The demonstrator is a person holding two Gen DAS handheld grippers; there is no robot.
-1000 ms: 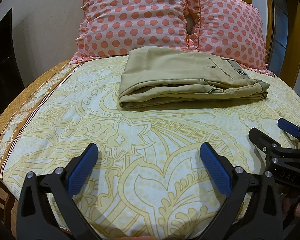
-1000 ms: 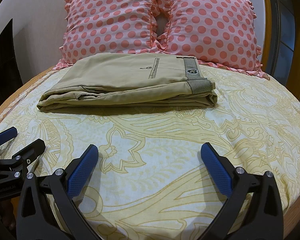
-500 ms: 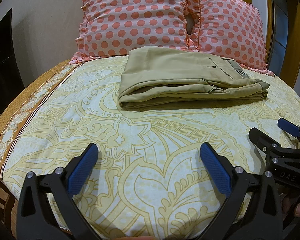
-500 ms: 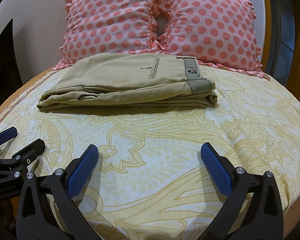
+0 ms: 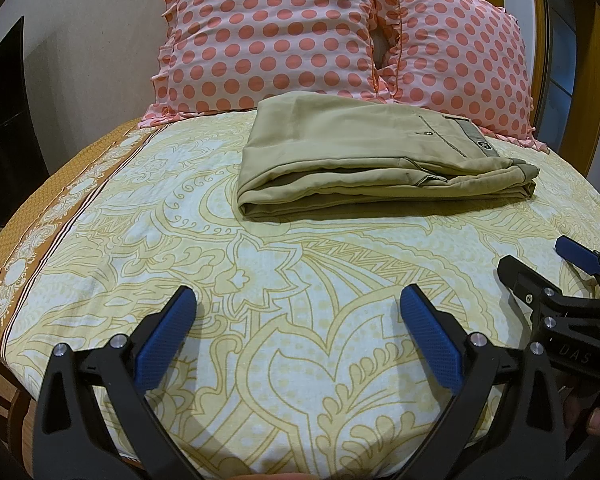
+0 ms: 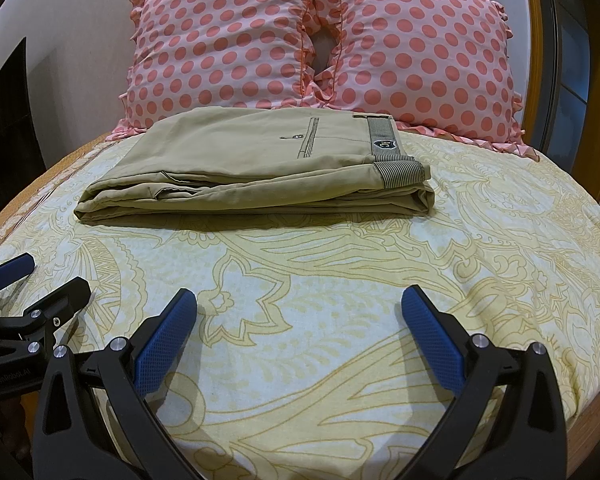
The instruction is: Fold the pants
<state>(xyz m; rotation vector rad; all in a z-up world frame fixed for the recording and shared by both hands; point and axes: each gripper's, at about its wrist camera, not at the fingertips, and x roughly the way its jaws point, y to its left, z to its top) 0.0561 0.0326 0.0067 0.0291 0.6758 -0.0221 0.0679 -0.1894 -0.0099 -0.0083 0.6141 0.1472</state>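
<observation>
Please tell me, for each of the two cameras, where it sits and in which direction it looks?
Left wrist: on left gripper, low over the bed's foot, facing the pillows; open fingers and the right gripper show.
Right wrist: on right gripper, same direction; open fingers, left gripper at left edge.
Shared: folded pants, bedsheet, pillows.

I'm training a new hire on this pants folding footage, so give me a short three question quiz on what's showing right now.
1. True or false: the khaki pants lie in a folded stack on the bedsheet.
2. Multiple choice: what sits right behind the pants? A) two polka-dot pillows B) a laundry basket C) a stack of towels
3. Fill in: the left gripper and the right gripper are both ____ and hold nothing.

Key: 1 true; 2 A; 3 open.
</observation>
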